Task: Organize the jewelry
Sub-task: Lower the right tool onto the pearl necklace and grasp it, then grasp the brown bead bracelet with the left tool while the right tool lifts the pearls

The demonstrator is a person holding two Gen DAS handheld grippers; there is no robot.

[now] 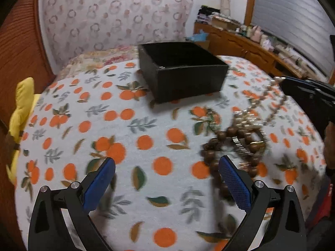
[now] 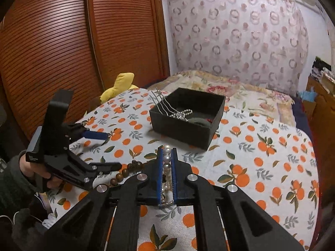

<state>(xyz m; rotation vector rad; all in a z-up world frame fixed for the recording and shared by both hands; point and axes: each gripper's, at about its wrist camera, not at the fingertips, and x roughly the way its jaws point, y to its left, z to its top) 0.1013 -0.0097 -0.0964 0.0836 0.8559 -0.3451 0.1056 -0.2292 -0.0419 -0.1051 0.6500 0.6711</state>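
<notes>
My right gripper (image 2: 166, 149) is shut on a pearl necklace (image 2: 166, 158), and the pearls sit in a row between its blue pads. In the left wrist view the blurred pearl necklace (image 1: 266, 93) hangs from the right gripper (image 1: 284, 83) down to the jewelry pile. A brown wooden bead string (image 1: 226, 135) lies in that pile, just beyond my open left gripper (image 1: 167, 160). The left gripper (image 2: 113, 150) holds nothing. The wooden bead string (image 2: 123, 171) runs beside it. A black open box (image 2: 180, 131) farther back holds metal hairpins (image 2: 161, 102) and a silver chain (image 2: 182, 114).
Everything rests on a bed with an orange-print blanket (image 1: 125, 125). A yellow plush toy (image 1: 23, 104) lies at the left edge by a slatted wooden wardrobe (image 2: 52, 41). A cluttered wooden dresser (image 1: 240, 44) stands at the right. A person's hand (image 2: 27, 167) grips the left tool.
</notes>
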